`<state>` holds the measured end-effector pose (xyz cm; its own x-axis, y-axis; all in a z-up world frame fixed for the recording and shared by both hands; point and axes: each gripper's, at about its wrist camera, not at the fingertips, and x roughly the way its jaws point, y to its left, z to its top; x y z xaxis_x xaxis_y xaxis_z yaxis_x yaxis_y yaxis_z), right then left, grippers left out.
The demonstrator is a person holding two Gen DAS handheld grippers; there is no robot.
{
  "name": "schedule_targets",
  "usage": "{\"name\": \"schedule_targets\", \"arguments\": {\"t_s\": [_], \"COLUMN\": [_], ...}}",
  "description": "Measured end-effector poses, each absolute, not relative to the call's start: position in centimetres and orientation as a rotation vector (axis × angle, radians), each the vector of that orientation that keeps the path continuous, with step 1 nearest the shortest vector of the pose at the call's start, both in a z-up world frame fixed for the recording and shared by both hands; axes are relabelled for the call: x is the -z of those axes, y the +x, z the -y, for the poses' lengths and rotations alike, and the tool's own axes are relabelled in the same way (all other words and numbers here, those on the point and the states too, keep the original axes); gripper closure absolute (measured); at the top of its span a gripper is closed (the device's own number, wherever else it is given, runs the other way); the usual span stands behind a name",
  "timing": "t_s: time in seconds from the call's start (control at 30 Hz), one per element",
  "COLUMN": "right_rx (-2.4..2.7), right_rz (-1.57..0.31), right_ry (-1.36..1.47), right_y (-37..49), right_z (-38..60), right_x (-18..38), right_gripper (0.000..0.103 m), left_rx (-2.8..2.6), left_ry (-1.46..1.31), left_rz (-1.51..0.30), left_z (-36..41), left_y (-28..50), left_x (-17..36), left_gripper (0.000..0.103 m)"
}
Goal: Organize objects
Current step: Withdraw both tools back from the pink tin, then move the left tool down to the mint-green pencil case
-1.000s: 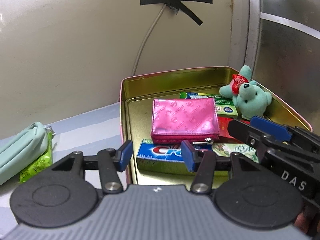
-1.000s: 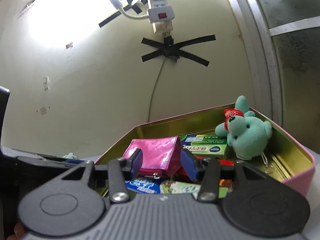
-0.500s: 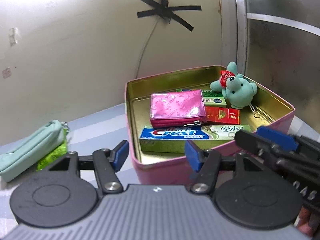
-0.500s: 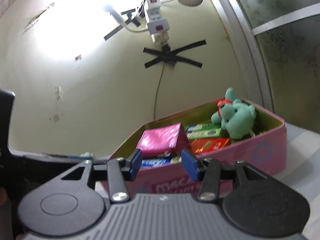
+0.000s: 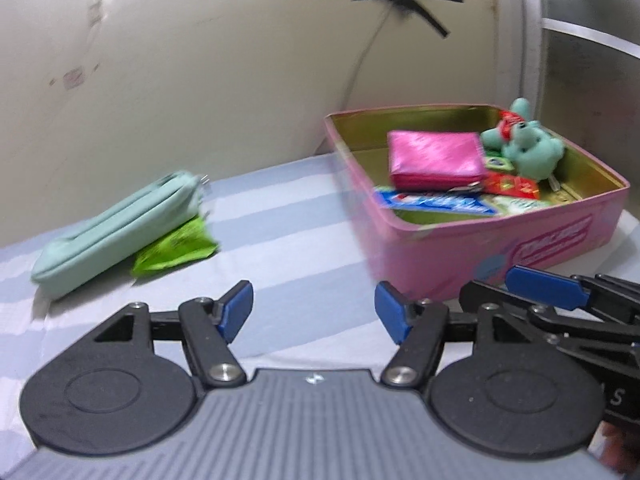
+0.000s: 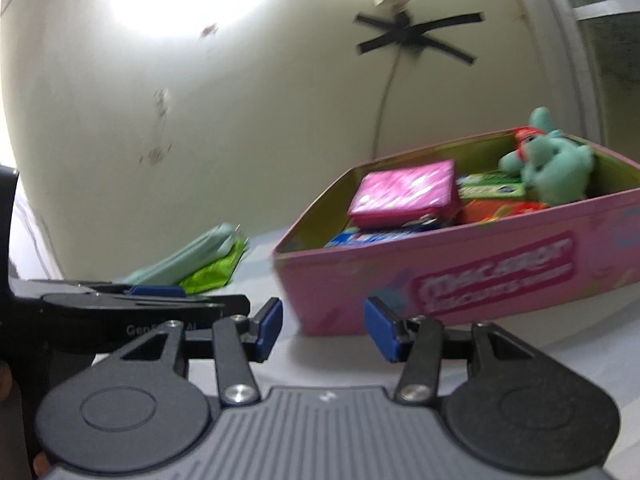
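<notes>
From the left wrist camera, the left gripper [image 5: 314,312] hangs over the striped cloth [image 5: 280,264] with its blue pads parted to a middling gap and nothing between them. Up and to the left of those fingers lies the mint pouch [image 5: 116,224], a long soft case running from lower left to upper right, with a green packet [image 5: 176,250] tucked under its near edge and poking out toward the camera. Off to the right sits the pink tin [image 5: 480,248], already stocked: pink wallet [image 5: 434,159], teal plush [image 5: 528,150], toothpaste box [image 5: 432,202]. The right gripper [image 5: 544,292] shows at the lower right edge, close against the tin's front wall.

Over to the right wrist camera: the right gripper [image 6: 322,330] has its pads set fairly narrow and empty, aimed at the tin's [image 6: 460,280] near left corner. The pouch [image 6: 184,262] and packet [image 6: 216,272] are far off to the left here, beyond the left gripper [image 6: 156,291], which cuts across the left of the frame between this hand and them.

So the call looks clear: the two loose items lie on the left hand's side, and that hand is nearer. The pouch's long axis runs slantwise across the fingers' line, so I'd expect a grab across its narrow width, likely needing a wider spread than the pads show now.
</notes>
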<state>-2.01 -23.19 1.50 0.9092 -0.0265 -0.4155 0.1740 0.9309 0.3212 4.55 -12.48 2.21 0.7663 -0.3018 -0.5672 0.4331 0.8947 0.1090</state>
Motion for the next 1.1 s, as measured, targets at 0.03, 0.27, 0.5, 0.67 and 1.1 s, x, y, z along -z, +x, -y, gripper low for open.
{"name": "schedule_targets", "arguments": {"t_s": [0.03, 0.27, 0.5, 0.67, 1.1], "right_rx": [0.095, -0.006, -0.142, -0.201, -0.024], "right_rz": [-0.432, -0.544, -0.669, -0.668, -0.667], "right_ry": [0.350, 0.308, 0.218, 0.211, 0.524], "right_y": [-1.6, 1.8, 6.7, 10.9, 27.1], "right_z": [22.5, 18.2, 12.8, 10.9, 16.4], "right_x": [-1.4, -0.6, -0.1, -1.6, -1.8], "right_gripper": [0.056, 0.053, 0.043, 0.046, 0.046], "left_rx": [0.392, 0.315, 0.164, 0.046, -0.016], "left_ry": [0.237, 0.192, 0.133, -0.027, -0.482], "left_rz": [-0.578, -0.618, -0.641, -0.644, -0.696], "left_z": [11.8, 6.2, -2.3, -8.7, -14.8], "left_y": [4.8, 7.0, 10.3, 12.8, 21.9], "left_x": [-1.9, -0.1, 1.5, 1.1, 0.4], "left_gripper": [0.034, 0.034, 0.031, 0.032, 0.031]}}
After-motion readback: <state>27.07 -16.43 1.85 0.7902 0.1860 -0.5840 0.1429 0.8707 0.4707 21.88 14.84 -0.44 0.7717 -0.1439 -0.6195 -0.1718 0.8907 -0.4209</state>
